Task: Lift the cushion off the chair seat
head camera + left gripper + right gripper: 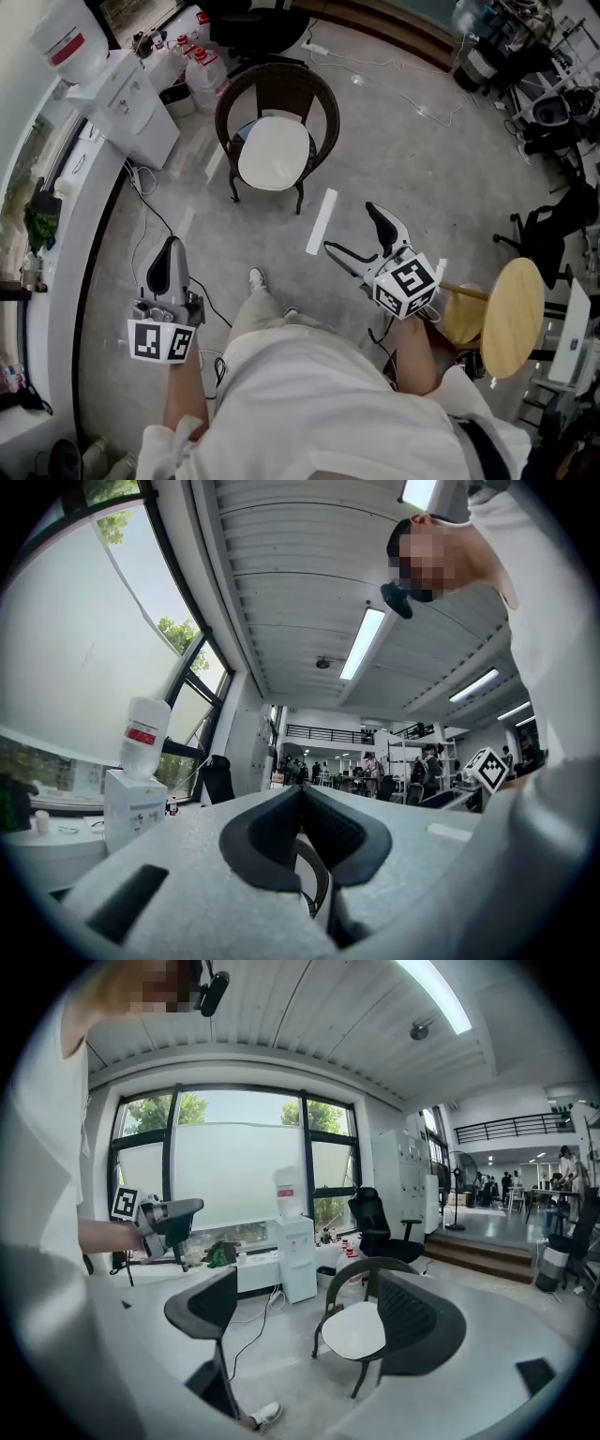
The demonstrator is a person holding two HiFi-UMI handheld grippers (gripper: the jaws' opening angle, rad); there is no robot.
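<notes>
A round white cushion (274,153) lies on the seat of a dark wicker chair (281,89) at the far side of the floor. Both grippers are well short of it, held near the person's body. My right gripper (349,228) stands wide open with nothing between its jaws; in the right gripper view the cushion (354,1330) and chair (367,1269) show in the distance between the fingers (202,1307). My left gripper (169,265) is at the lower left, jaws together and empty. In its own view the left gripper (302,803) points up at the ceiling.
A white water dispenser (131,103) and water bottles (202,61) stand left of the chair. A counter (66,187) runs along the window. A wooden stool (514,317) is at the right, a black office chair (553,220) beyond it. Cables and a white strip (322,220) lie on the floor.
</notes>
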